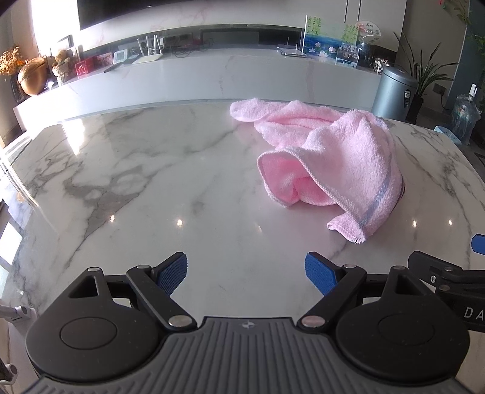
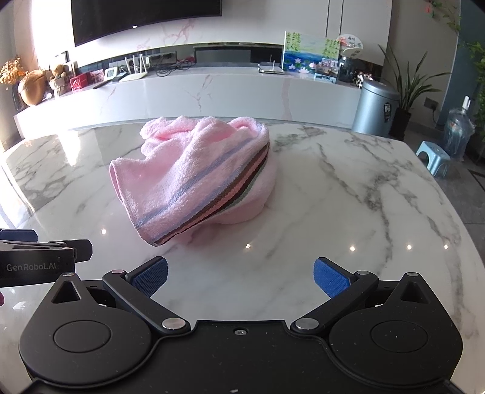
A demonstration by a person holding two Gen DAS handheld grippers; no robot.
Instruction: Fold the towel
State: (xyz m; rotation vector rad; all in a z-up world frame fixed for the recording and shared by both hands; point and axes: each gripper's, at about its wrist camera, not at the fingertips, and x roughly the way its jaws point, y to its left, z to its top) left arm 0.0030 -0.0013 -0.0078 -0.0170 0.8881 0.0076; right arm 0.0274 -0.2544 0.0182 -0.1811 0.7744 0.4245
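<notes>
While the pink towel lies crumpled and unfolded on the marble surface, the left hand-held gripper and right hand-held gripper hover near, jaws apart and empty, all folding undone.

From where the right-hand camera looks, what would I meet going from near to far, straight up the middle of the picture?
The open tongs with blue pads → bare marble table → crumpled pink towel → long white marble shelf → dark screen on the wall.
</notes>
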